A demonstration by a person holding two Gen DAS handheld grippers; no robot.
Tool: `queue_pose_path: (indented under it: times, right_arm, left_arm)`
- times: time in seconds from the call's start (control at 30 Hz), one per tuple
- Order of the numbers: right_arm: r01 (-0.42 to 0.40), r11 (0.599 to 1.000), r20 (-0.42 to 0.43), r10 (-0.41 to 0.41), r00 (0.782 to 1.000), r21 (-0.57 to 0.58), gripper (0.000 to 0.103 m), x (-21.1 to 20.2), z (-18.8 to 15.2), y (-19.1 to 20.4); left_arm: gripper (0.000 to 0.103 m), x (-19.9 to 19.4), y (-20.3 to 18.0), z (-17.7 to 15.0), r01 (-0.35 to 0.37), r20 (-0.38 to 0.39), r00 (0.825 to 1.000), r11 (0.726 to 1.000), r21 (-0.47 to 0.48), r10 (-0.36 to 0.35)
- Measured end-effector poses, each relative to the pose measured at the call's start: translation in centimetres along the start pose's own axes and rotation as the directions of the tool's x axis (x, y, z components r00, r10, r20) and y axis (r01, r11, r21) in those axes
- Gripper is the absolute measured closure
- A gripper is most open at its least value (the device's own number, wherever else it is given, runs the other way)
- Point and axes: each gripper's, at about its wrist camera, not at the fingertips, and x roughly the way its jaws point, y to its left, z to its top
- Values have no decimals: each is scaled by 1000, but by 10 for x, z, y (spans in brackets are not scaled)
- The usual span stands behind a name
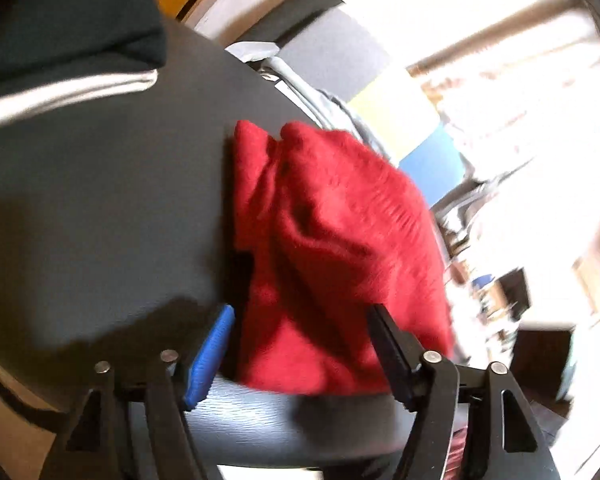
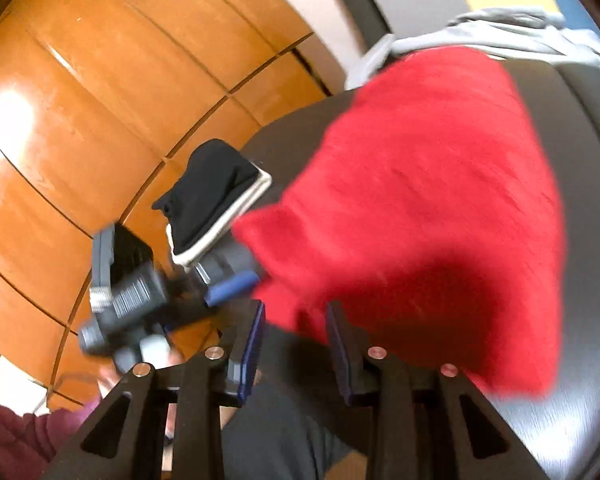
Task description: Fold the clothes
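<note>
A red fleecy garment (image 1: 332, 240) lies bunched on the dark table (image 1: 100, 200). My left gripper (image 1: 300, 344) is at its near end, jaws wide. The cloth sits between the blue pad (image 1: 214, 352) and the black finger (image 1: 388, 348), and neither pad squeezes it. In the right wrist view the same red garment (image 2: 428, 208) spreads across the table (image 2: 580, 200). My right gripper (image 2: 296, 340) is just short of its near edge, partly open, with only dark tabletop showing in the gap. The left gripper's blue pad (image 2: 232, 286) touches the cloth's left corner.
A folded black garment with a white band (image 1: 72, 40) (image 2: 212, 196) sits at the table's far left edge. Grey clothing (image 2: 500, 36) is heaped beyond the red one. Wooden floor (image 2: 100, 80) lies past the table edge. A maroon sleeve (image 2: 12, 432) shows at bottom left.
</note>
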Motion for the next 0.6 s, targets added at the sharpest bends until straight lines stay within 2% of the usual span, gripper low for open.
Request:
queue_pose_path:
  times: [0.03,0.1,0.13,0.17,0.27,0.3,0.33,0.4,0.47,0.5,0.53,0.6]
  right_arm:
    - [37,999,-6,-37,999,-8,79,-3,-7,-2]
    - [129,991,-22,-129,991,-18,81,-3,-17,-9]
    - [149,989,-22,-149,989,-1,81,-4,-20,-14]
    - [137,990,-9,-136,991,40,81,-7,-22,-21]
    - [95,986,35,-101,994,138,81,-11,-23,-36]
    - [96,985,46,-104,994,143,81,-9,-22,-37]
    - [97,984,56,-106,993,149,81,-8,-21,-38]
    - [134,980,69,-145,987,149,81,-4,-18,-40]
    - [197,968,74,-210,975,159,81,-3,-15,-40]
    - [218,961,78,-233,969,168,81,-3,-15,-41]
    - [222,958,85,-240,967,180,81,-4,-14,-42]
    - [226,952,94,-250,964,206,81,-7,-15,-45]
  left_arm:
    - [28,0,-4,4,22,-2,1000,1000,-19,-22]
    - [25,-2,-15,10,36,-2,999,999,-13,-36]
    - [23,-1,-23,13,30,-2,1000,1000,2,-30]
    - [19,2,-30,16,18,-13,1000,1000,19,-18]
    - [19,24,-45,23,-46,-82,995,996,74,52]
    - [24,31,-47,25,-78,-100,991,994,83,86]
    - [33,37,-50,26,-95,-114,988,991,95,106]
    - [98,48,-57,28,-122,-141,980,985,121,138]
    - [97,59,-64,31,-147,-166,971,978,148,171]
    - [97,53,-70,32,-121,-150,978,981,148,144]
    - [97,37,-81,34,-82,-105,990,984,161,99]
    - [97,4,-100,35,-28,-11,999,977,210,31]
